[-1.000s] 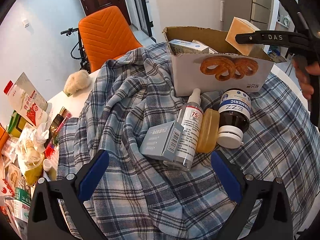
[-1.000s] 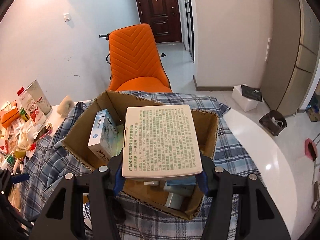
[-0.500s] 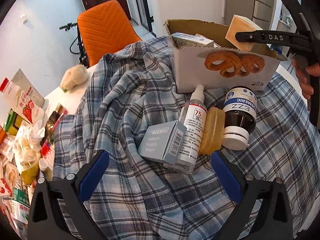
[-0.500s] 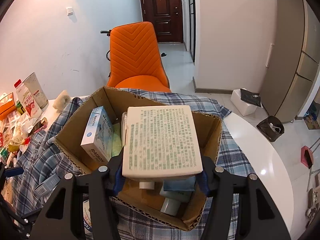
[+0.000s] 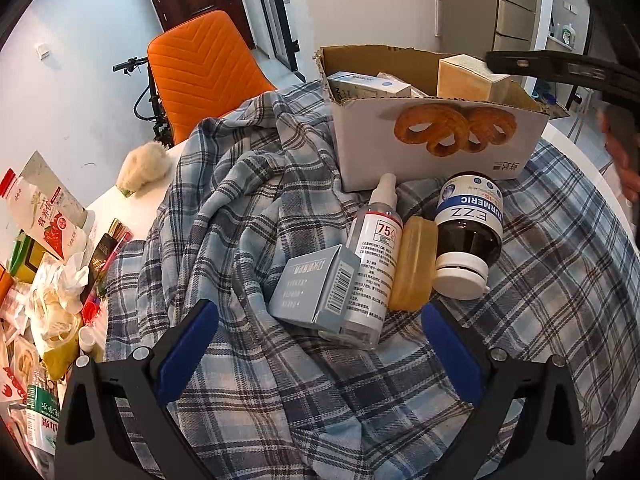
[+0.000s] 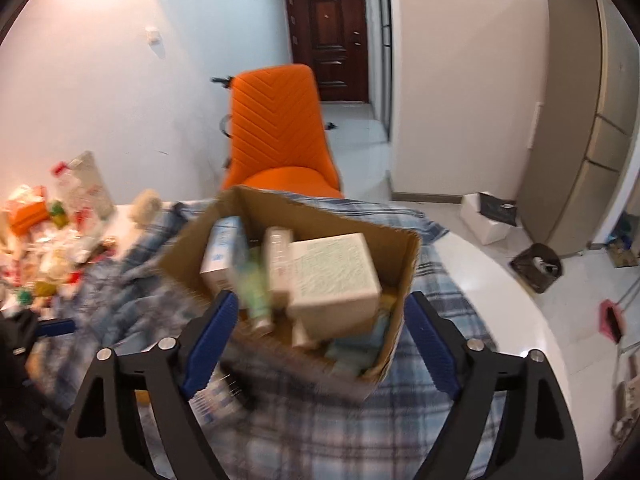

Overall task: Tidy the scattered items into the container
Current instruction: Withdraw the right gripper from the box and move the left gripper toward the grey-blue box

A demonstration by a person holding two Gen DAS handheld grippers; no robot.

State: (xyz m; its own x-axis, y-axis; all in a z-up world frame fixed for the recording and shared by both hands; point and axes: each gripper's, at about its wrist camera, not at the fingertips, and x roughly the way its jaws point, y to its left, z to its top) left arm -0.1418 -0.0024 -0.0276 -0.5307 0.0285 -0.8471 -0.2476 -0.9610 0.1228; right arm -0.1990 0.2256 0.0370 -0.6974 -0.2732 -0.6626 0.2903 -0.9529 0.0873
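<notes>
Four items are counted on the plaid cloth (image 5: 256,208): one grey carton (image 5: 312,292), one clear spray bottle (image 5: 376,256), one amber soap bar (image 5: 414,264), one dark turmeric jar (image 5: 468,236). One cream box (image 6: 334,276) is seen in the cardboard box (image 6: 404,276). Right tool (image 6: 320,344) is opening, nothing pinched; left tool (image 5: 320,344) is spread, empty.

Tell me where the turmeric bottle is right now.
In the left wrist view, the turmeric bottle lies on the plaid cloth right of centre, just in front of the cardboard box, beside the amber soap bar.

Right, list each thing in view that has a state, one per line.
Carton: open, upright, holding boxes.
Beige box: in carton, tilted, released.
Turmeric bottle: capped, lying on cloth.
Spray bottle: capped, lying down.
Grey box: closed, leaning on spray bottle.
Left gripper: open, empty.
Right gripper: opening, empty.
</notes>
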